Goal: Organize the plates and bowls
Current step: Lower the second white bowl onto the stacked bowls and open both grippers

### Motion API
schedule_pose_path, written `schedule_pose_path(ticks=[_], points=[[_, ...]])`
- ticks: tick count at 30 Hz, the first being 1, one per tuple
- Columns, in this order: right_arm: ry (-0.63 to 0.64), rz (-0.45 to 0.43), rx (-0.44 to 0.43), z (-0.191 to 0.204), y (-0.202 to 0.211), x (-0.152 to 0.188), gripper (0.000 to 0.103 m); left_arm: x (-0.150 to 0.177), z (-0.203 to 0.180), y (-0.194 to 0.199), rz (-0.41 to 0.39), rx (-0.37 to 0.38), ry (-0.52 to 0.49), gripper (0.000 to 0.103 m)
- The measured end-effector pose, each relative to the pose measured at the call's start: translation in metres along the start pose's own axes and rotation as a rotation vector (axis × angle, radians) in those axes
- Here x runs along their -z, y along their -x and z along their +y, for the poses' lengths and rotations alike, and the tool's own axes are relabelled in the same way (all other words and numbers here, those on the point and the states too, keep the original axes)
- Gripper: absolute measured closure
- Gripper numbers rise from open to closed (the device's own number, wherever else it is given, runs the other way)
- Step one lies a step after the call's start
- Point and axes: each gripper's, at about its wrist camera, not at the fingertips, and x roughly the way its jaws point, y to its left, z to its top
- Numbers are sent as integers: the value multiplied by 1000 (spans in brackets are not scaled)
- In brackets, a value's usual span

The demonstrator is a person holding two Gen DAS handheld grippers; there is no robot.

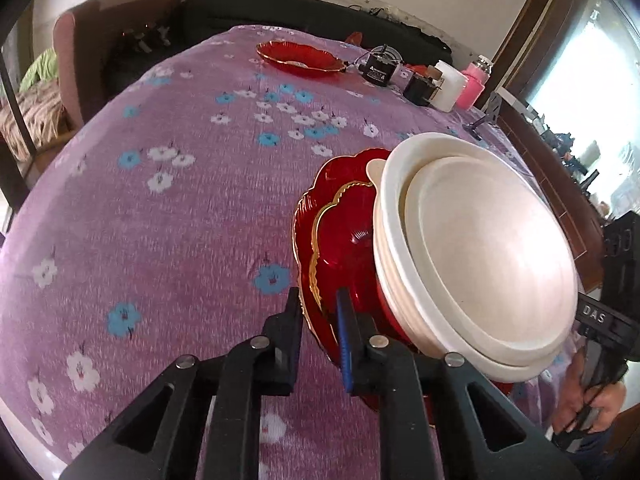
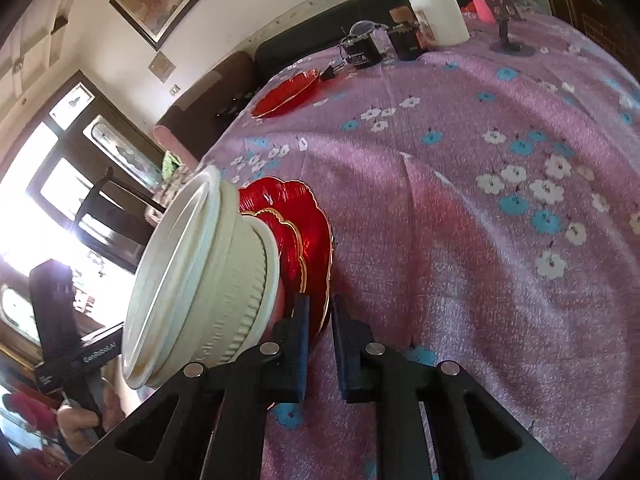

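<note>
A stack of red gold-rimmed plates (image 1: 340, 236) carries nested white bowls (image 1: 492, 256) and is held tilted above the purple flowered tablecloth (image 1: 160, 200). My left gripper (image 1: 320, 312) is shut on the rim of the red plates from one side. My right gripper (image 2: 320, 312) is shut on the rim of the same red plates (image 2: 308, 224) from the other side, with the white bowls (image 2: 200, 276) to its left. Another red plate (image 1: 300, 58) lies alone at the far side of the table; it also shows in the right wrist view (image 2: 286, 94).
At the table's far edge stand a white container (image 1: 450, 84), a pink bottle (image 1: 474, 82), small black devices (image 1: 376, 70) and a black stand (image 2: 510, 40). A dark sofa (image 1: 280, 8) and a brown chair (image 1: 100, 52) lie beyond the table.
</note>
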Motion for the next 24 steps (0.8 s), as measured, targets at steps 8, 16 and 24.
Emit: schedule_pose_path(ticks=[8, 16, 24], points=[[44, -37, 120, -1, -7, -42, 91, -43, -18, -41, 38, -35, -3, 87], [-20, -86, 178, -41, -26, -87, 91, -87, -46, -78, 50, -57, 1, 87], [-30, -113, 138, -53, -31, -89, 89, -95, -46, -95, 13, -36, 23, 86]])
